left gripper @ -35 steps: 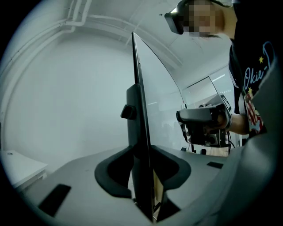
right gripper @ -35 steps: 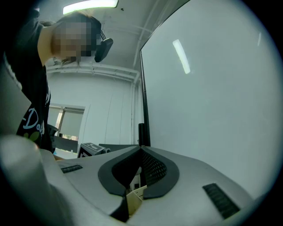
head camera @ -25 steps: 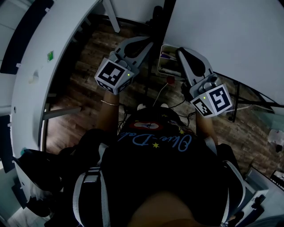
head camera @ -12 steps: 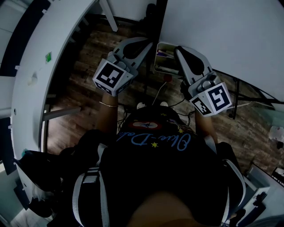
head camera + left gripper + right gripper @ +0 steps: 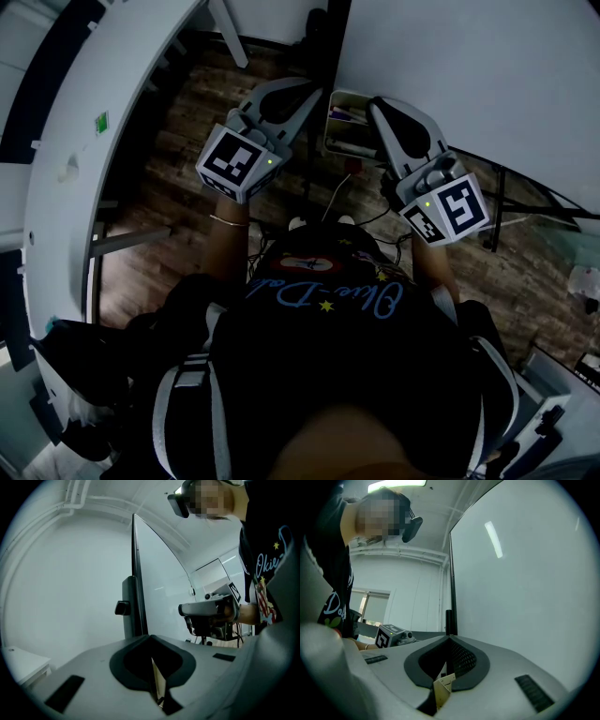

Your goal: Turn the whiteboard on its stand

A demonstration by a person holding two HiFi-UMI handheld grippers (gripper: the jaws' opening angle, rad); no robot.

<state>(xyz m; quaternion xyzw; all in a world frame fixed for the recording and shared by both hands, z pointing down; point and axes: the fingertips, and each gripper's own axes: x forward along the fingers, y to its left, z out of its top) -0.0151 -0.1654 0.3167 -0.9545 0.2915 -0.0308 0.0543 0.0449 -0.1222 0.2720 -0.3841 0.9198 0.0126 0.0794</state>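
Observation:
The whiteboard (image 5: pixel 469 66) is the big white panel at the upper right of the head view, on a black stand post (image 5: pixel 333 37). A small marker tray (image 5: pixel 349 127) hangs at its lower edge. My left gripper (image 5: pixel 305 91) is raised just left of the tray, and my right gripper (image 5: pixel 380 106) just right of it, close to the board's lower edge. In the left gripper view the board (image 5: pixel 159 588) appears nearly edge-on past my shut left gripper (image 5: pixel 149 637). The right gripper (image 5: pixel 449 638) also looks shut, with the board face (image 5: pixel 525 573) beside it and nothing between its jaws.
A curved white desk (image 5: pixel 94 141) runs down the left. Below is a wooden floor (image 5: pixel 178 187) with cables (image 5: pixel 342 202) and the stand's black legs (image 5: pixel 525 220). A black knob (image 5: pixel 123 607) sits on the stand post. The person's torso fills the lower head view.
Both grippers have edged slightly up towards the board's lower edge. Over the last half second almost nothing has moved.

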